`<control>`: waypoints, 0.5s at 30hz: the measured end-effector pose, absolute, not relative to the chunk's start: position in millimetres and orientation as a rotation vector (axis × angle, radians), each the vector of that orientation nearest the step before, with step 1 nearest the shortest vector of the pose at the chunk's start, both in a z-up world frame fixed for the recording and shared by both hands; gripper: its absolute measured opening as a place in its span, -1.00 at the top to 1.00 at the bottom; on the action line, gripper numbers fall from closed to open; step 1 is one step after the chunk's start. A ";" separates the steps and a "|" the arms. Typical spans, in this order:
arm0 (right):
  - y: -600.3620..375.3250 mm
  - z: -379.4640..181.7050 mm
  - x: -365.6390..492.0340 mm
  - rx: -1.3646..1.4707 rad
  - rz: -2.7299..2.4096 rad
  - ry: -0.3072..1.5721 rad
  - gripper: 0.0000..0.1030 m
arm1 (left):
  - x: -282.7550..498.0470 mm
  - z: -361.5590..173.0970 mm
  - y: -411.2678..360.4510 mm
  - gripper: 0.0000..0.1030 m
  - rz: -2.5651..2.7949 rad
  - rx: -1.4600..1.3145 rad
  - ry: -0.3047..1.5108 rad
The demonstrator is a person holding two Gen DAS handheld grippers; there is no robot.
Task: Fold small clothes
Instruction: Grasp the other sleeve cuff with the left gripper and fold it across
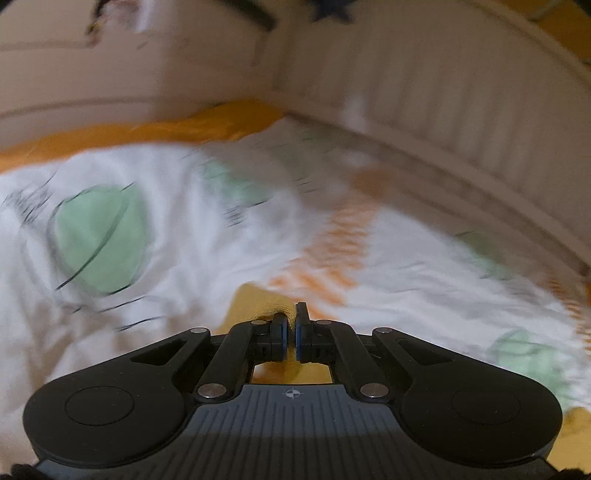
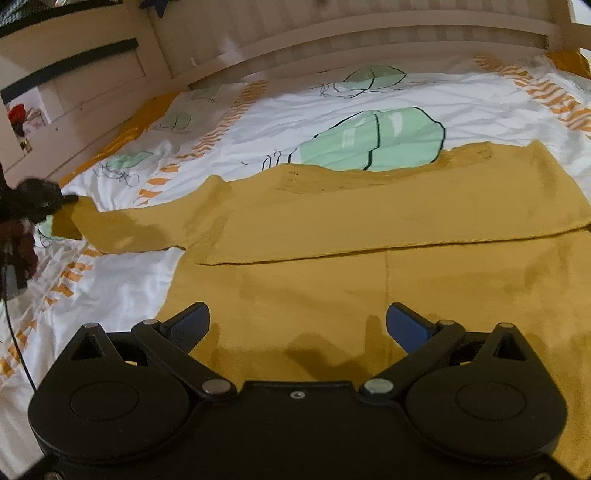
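Observation:
A mustard-yellow knitted sweater (image 2: 369, 214) lies flat on the bed, its body folded over on itself and one sleeve (image 2: 125, 225) stretched out to the left. My left gripper (image 1: 291, 314) is shut on the cuff of that sleeve (image 1: 255, 299); in the right wrist view it shows as a dark shape (image 2: 44, 199) at the sleeve's far end, which is lifted a little off the cover. Low over the sweater's near half, my right gripper (image 2: 295, 321) stands open with nothing between its blue pads (image 2: 406, 325).
The bed cover (image 2: 280, 122) is white with green shapes and orange stripes. A beige slatted headboard (image 2: 332, 33) runs along the far side, and pale furniture (image 2: 74, 74) stands at the left. The left wrist view is motion-blurred.

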State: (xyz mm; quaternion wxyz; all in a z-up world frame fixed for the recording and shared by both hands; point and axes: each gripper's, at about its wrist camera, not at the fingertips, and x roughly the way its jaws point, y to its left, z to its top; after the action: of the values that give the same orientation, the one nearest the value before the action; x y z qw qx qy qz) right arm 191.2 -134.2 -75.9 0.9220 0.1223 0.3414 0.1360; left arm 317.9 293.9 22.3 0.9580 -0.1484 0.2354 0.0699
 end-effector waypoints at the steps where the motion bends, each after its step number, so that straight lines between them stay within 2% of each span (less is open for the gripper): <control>1: -138.1 -75.0 188.6 0.253 0.277 0.698 -0.99 | 315.9 32.4 281.9 0.93 0.113 -0.298 0.466; 8: -174.8 -67.2 170.4 0.299 0.241 0.669 -0.99 | 306.3 91.8 165.6 0.93 -0.132 -0.277 0.402; 15: -219.3 -68.3 158.4 0.385 0.175 0.654 -0.99 | 301.4 94.3 33.1 0.93 -0.349 -0.250 0.411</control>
State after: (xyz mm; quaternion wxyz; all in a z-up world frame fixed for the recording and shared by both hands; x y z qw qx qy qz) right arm 158.4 -219.3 -68.3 0.9251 0.1879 0.3187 0.0851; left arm 301.4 33.1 94.3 0.9561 -0.1231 0.2026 -0.1721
